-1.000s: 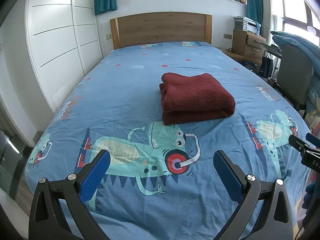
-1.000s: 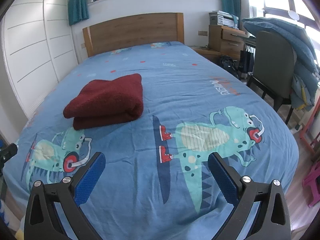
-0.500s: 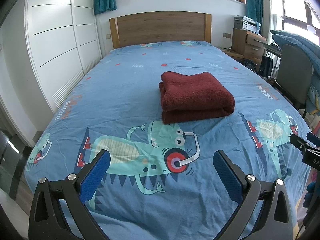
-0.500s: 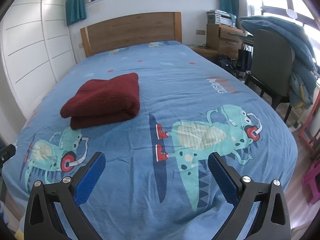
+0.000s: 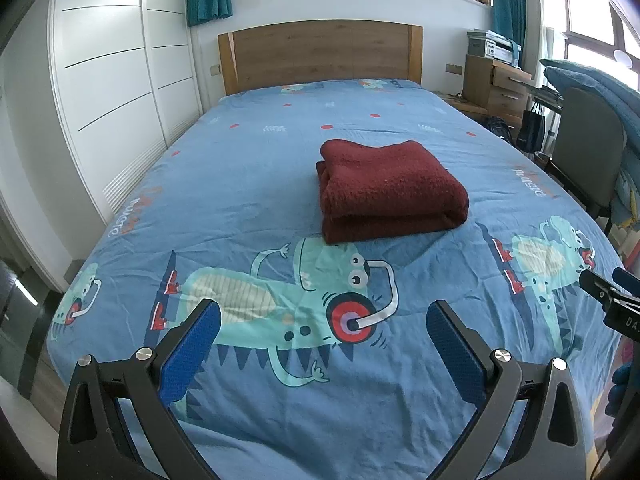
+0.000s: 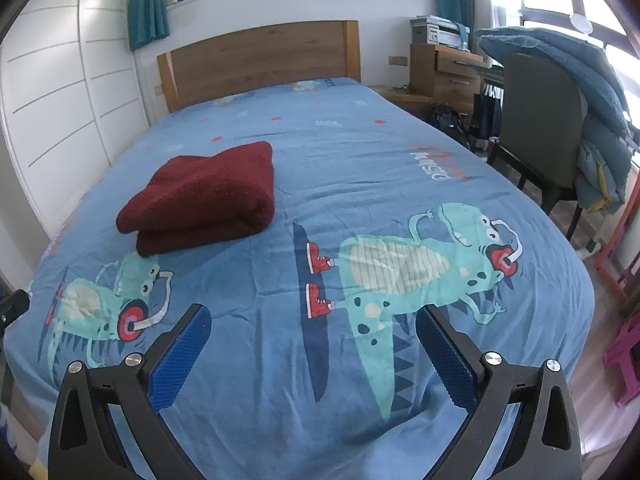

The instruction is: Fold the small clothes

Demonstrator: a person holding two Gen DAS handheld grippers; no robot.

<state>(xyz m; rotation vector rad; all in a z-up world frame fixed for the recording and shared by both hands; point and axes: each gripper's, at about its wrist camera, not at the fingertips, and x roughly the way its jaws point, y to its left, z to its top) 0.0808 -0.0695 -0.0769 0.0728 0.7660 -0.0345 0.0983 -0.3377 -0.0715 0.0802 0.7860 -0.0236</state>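
Note:
A dark red fleecy cloth (image 5: pixel 390 192) lies folded in a thick rectangle on the blue dinosaur-print bed (image 5: pixel 248 184); it also shows in the right wrist view (image 6: pixel 204 198), left of centre. My left gripper (image 5: pixel 320 320) is open and empty, held over the foot of the bed, well short of the cloth. My right gripper (image 6: pixel 314 322) is open and empty, also near the foot of the bed, to the right of the cloth. The right gripper's tip shows at the right edge of the left wrist view (image 5: pixel 612 300).
A wooden headboard (image 5: pixel 320 54) stands at the far end. White wardrobe doors (image 5: pixel 108 92) run along the left. A chair draped with blue bedding (image 6: pixel 560 120) and a wooden drawer unit (image 6: pixel 444 72) stand right of the bed.
Both grippers have drifted back slightly from the bed; the cloth lies still and the jaws stay open.

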